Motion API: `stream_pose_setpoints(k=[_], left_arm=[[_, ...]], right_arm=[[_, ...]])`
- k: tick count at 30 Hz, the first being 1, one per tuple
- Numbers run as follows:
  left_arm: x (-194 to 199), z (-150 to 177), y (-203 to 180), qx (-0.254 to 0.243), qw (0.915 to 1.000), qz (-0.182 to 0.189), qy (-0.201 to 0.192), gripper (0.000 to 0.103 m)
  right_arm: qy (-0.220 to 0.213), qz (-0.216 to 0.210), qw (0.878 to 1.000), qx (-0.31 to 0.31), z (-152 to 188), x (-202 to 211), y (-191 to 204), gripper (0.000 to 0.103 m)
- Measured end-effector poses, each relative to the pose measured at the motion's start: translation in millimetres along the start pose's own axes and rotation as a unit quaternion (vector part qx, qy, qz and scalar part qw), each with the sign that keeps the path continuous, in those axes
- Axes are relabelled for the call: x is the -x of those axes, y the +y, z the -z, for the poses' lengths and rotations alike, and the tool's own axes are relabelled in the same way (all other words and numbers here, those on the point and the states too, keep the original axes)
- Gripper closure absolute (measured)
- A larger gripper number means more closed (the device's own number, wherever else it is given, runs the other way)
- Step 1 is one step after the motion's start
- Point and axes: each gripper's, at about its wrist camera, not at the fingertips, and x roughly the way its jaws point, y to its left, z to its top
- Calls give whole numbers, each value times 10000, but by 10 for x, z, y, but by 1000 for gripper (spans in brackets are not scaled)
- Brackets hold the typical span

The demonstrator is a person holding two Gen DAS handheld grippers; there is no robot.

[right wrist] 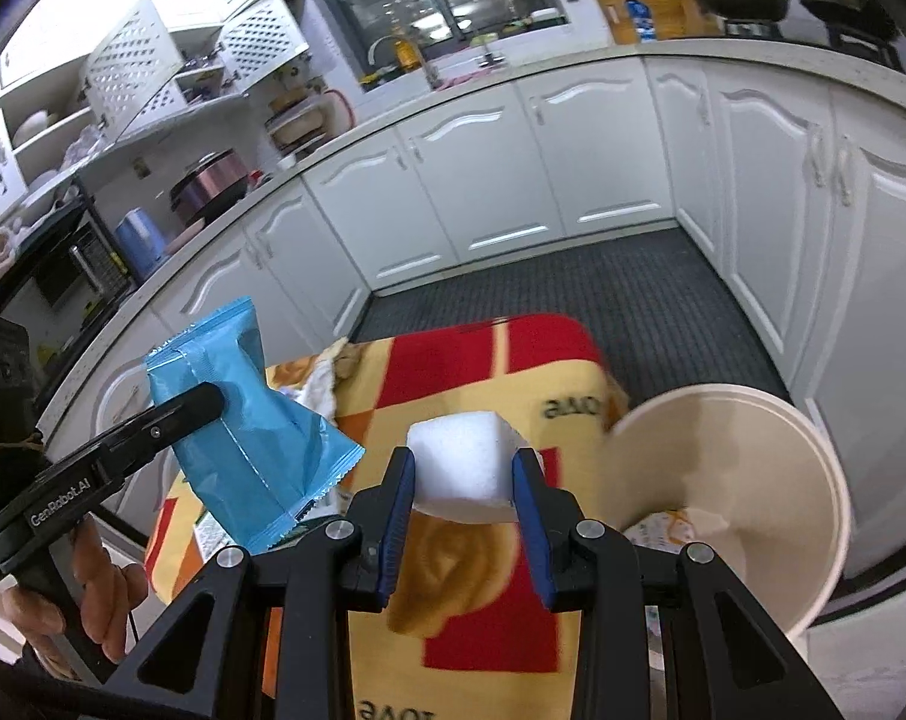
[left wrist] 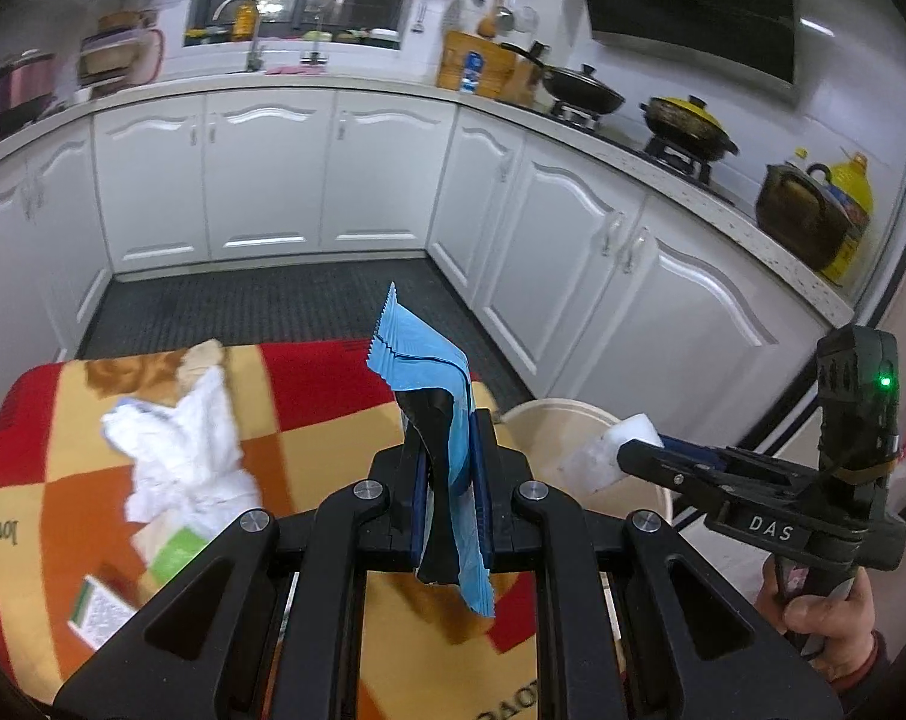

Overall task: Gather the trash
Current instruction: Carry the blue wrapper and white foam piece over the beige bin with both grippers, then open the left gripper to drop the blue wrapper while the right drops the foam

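In the left wrist view, the left gripper [left wrist: 447,468] fills the lower centre, its jaws closed on a blue snack wrapper [left wrist: 420,360] that stands up out of them, black inner side showing. Beneath lies a bench draped in a red, orange and yellow checked cloth [left wrist: 309,420]. A crumpled white tissue [left wrist: 183,450] lies on the cloth at centre left, with a small green-and-white packet [left wrist: 102,609] near the lower left. At right, the right gripper [left wrist: 639,450] pinches a white foam block [left wrist: 612,456] over a cream trash bucket [left wrist: 573,414], and a hand [left wrist: 825,618] holds its handle at lower right.

In the right wrist view, the right gripper [right wrist: 465,474] sits at lower centre, jaws clamped on both sides of the white foam block [right wrist: 462,462] above the checked cloth [right wrist: 537,354]. The cream trash bucket [right wrist: 735,468] is at right, tilted in frame, just beside the block. At left, the left gripper [right wrist: 213,402] grips the blue snack wrapper [right wrist: 255,420]; a hand [right wrist: 93,594] holds it at lower left.
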Motion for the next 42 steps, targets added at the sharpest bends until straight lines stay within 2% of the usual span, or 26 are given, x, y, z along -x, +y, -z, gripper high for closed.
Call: stream_pose_setpoints(k=[14,21,30,42], left_arm=[[-533,-6,-635,-327,9988,275,224,92],[-830,35,-763,-301,9979,429,388,92],[-1256,165,-893,-249,9962,435,706,92],[-1539,295,-915,-210,9949,361,923,92]], right_arm=[[-30,471,9982,-373,138,276,-639,71],[68,624,9963,-584,226,225,-891,71],[230,744,9935,-825,345,126,-1183,71],[387,863,9896,-1083,433,18,-1430,71]])
